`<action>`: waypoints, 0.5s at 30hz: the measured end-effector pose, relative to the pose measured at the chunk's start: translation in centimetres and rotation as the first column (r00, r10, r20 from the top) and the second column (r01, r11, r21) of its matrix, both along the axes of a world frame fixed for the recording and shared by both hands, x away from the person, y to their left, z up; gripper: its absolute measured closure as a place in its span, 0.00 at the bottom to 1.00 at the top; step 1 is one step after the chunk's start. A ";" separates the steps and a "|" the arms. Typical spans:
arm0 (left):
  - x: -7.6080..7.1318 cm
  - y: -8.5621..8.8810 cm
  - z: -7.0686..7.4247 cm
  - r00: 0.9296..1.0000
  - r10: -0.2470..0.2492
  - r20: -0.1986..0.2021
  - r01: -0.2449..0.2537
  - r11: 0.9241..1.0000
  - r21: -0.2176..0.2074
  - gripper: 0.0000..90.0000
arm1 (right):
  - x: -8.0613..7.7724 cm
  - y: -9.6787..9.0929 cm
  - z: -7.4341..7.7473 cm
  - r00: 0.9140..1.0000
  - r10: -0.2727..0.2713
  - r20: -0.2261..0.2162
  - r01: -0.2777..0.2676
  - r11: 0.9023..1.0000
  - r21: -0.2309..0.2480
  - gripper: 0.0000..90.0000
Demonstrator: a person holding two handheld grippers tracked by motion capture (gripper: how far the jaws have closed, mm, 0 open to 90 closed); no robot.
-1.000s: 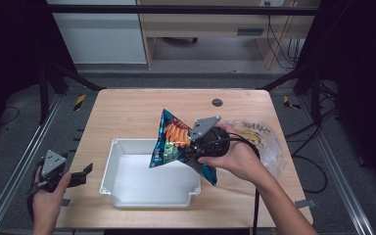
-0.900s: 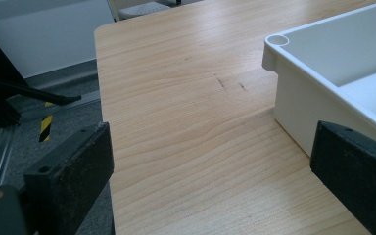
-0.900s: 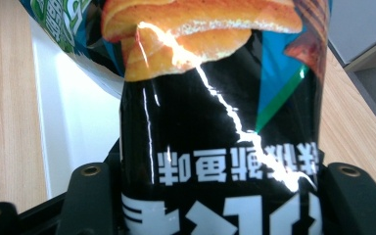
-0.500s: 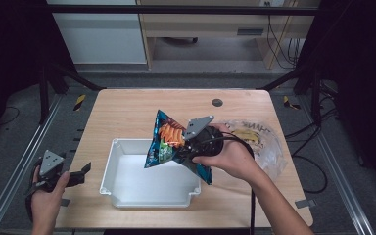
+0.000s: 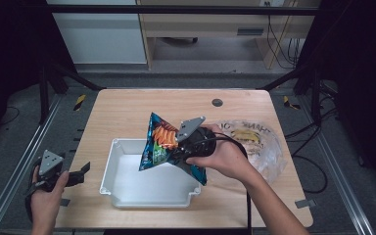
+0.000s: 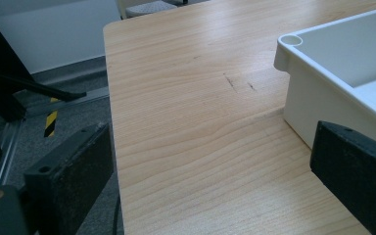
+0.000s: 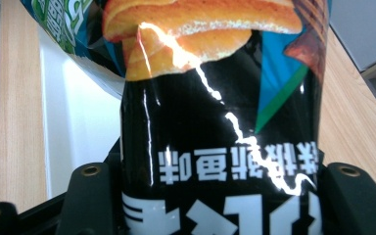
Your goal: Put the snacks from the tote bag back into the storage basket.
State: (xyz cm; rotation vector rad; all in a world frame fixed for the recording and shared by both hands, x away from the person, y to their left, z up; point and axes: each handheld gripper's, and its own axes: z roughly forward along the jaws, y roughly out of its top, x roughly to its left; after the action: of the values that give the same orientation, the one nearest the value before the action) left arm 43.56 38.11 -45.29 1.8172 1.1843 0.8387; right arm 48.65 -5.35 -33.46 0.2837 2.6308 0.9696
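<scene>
Since a second ago, the crisp bag has drifted left from the near right rim toward the middle of the white plastic tray, while the left hand has hardly shifted. At the table's left edge, the left gripper hangs idle just off the wood, its black jaws spread wide with nothing between them; in the left gripper view its pads frame bare tabletop and the tray's rounded corner. Further right, the right gripper is clamped on the bag, squeezing the glossy film tight near its lower end, as the right gripper view shows with the foil creased between the two jaws. The bag hangs tilted above the tray's right half, not touching its floor. This looks like the carry step of putting the snack into the tray; next, I judge, comes lowering it over the open floor and letting go. The bag is slick, crinkly and puffed with air, so it may slide or tip on release. The tray is smooth, rigid and shallow with rounded corners. At far right, a crumpled clear plastic bag lies on the pale wood-grain table.
</scene>
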 end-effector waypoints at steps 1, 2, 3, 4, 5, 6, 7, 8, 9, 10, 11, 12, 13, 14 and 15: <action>0.0 0.0 0.0 1.000 0.000 0.000 0.000 1.000 0.000 0.03 | 0.0 0.1 0.0 1.000 0.001 0.000 -0.001 1.000 0.000 0.45; 0.0 0.0 0.0 1.000 0.000 0.000 0.000 1.000 0.000 0.03 | 0.0 0.2 -0.1 1.000 0.001 -0.001 -0.001 1.000 0.000 0.45; 0.0 0.0 0.0 1.000 0.000 0.000 0.000 1.000 0.000 0.03 | 0.0 0.3 -0.1 1.000 0.001 -0.003 -0.001 1.000 -0.001 0.45; 0.0 0.0 0.0 1.000 0.000 0.000 0.000 1.000 0.000 0.03 | 0.0 0.4 -0.2 1.000 0.004 -0.004 -0.004 1.000 -0.003 0.45; 0.0 0.0 0.0 1.000 0.000 0.000 0.000 1.000 0.001 0.03 | 0.0 0.6 -0.2 1.000 0.007 -0.004 -0.007 1.000 -0.005 0.45; 0.0 0.0 0.0 1.000 0.000 0.000 0.000 1.000 0.001 0.03 | 0.0 0.7 -0.2 1.000 0.009 -0.005 -0.009 1.000 -0.004 0.45; 0.0 0.0 0.0 1.000 0.001 0.000 -0.001 1.000 0.000 0.03 | 0.0 0.8 -0.3 1.000 0.012 -0.003 -0.013 1.000 -0.006 0.45; 0.0 0.0 0.0 1.000 0.001 0.001 -0.001 1.000 0.001 0.03 | 0.0 0.9 -0.3 1.000 0.012 -0.005 -0.012 1.000 -0.007 0.45; 0.0 0.0 0.0 1.000 0.002 0.001 -0.002 1.000 0.001 0.03 | 0.0 1.0 -0.4 1.000 0.013 -0.005 -0.013 1.000 -0.008 0.45; 0.0 0.1 0.0 1.000 0.002 0.001 -0.002 1.000 0.002 0.03 | 0.0 1.1 -0.4 1.000 0.021 -0.003 -0.021 1.000 -0.011 0.45; 0.0 0.1 0.0 1.000 0.003 0.001 -0.003 1.000 0.002 0.03 | 0.0 1.2 -0.5 1.000 0.022 -0.004 -0.022 1.000 -0.013 0.45; 0.0 0.1 0.0 1.000 0.004 0.001 -0.004 1.000 0.001 0.03 | 0.0 1.3 -0.5 1.000 0.022 -0.007 -0.022 1.000 -0.013 0.45; 0.0 0.1 0.0 1.000 0.005 0.001 -0.005 1.000 0.000 0.03 | 0.0 1.5 -0.5 1.000 0.024 -0.007 -0.024 1.000 -0.015 0.45; 0.0 0.1 0.0 1.000 0.006 0.000 -0.006 1.000 -0.001 0.03 | -0.1 1.6 -0.6 1.000 0.028 -0.007 -0.028 0.999 -0.016 0.45; 0.0 0.1 0.0 1.000 0.006 0.000 -0.006 1.000 -0.001 0.03 | -0.1 1.7 -0.6 1.000 0.028 -0.009 -0.029 0.999 -0.018 0.45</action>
State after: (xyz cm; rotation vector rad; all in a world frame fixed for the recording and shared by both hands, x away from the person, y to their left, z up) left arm 43.57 38.22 -45.30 1.8133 1.1905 0.8415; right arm 48.55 -3.69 -34.11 0.2476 2.6574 0.9555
